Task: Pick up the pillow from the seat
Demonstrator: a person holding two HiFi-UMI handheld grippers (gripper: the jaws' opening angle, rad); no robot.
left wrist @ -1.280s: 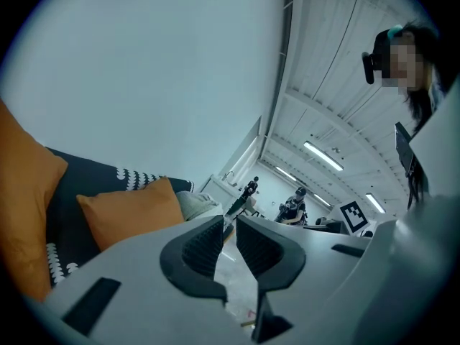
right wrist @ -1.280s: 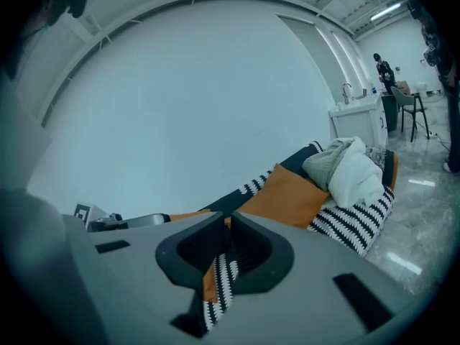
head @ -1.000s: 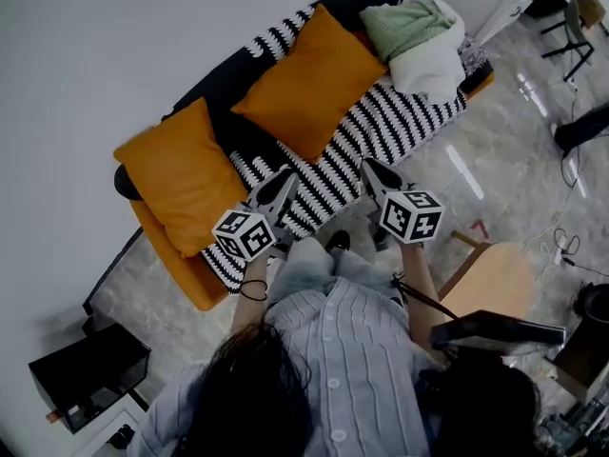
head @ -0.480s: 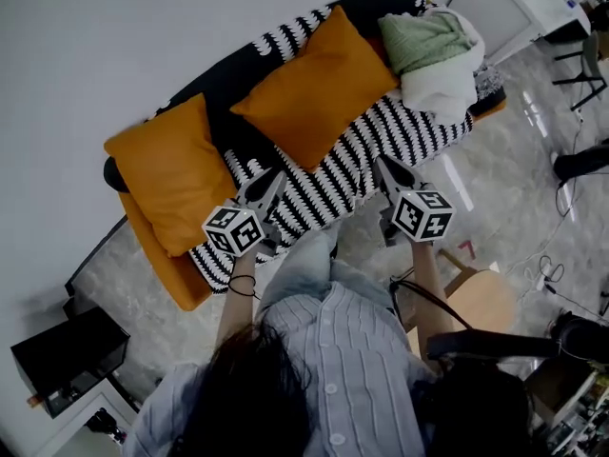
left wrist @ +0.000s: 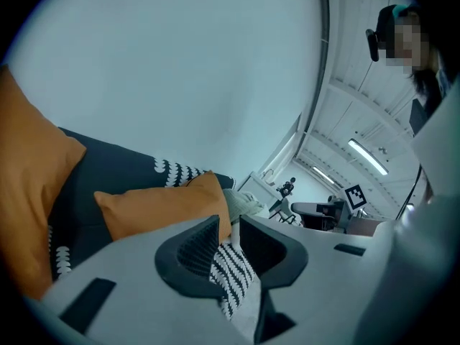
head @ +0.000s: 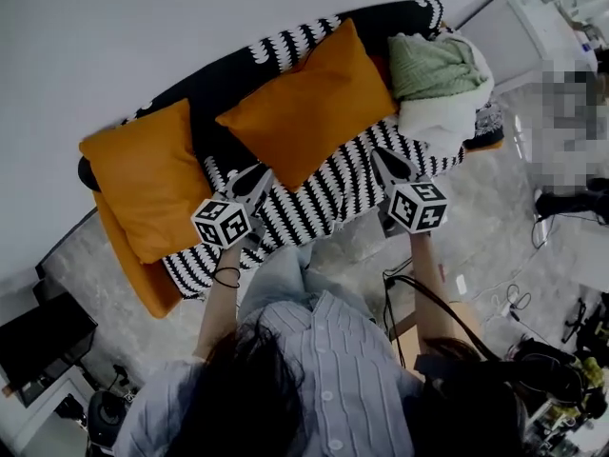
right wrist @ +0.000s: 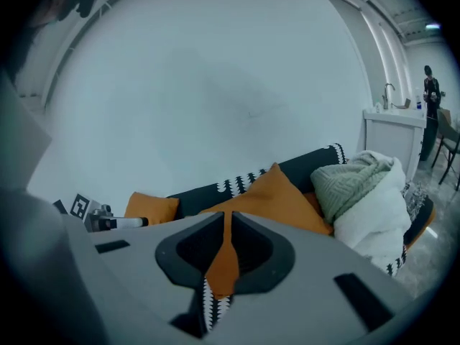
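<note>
An orange pillow (head: 309, 112) leans on the back of a sofa draped with a black-and-white striped blanket (head: 314, 203); it also shows as the pillow (left wrist: 154, 203) and the pillow (right wrist: 277, 196) ahead of each gripper. A second orange pillow (head: 133, 193) sits at the sofa's left end. My left gripper (head: 255, 174) hovers over the seat's front edge; its jaws have just been opening to a narrow gap with nothing between them, as the left gripper (left wrist: 230, 225) view shows. My right gripper (head: 381, 157) hangs short of the pillow's right corner, and the right gripper (right wrist: 227, 225) is shut and empty.
A folded green blanket (head: 438, 65) lies on a white one (head: 442, 122) at the sofa's right end. A black cabinet (head: 38, 336) stands at the lower left. A white counter (head: 533, 27) is behind the sofa's right end, and cables (head: 514, 298) lie on the floor at right.
Both grippers have moved forward toward the sofa and now reach over the seat's front edge. The sofa has shifted left and nearer in the head view.
</note>
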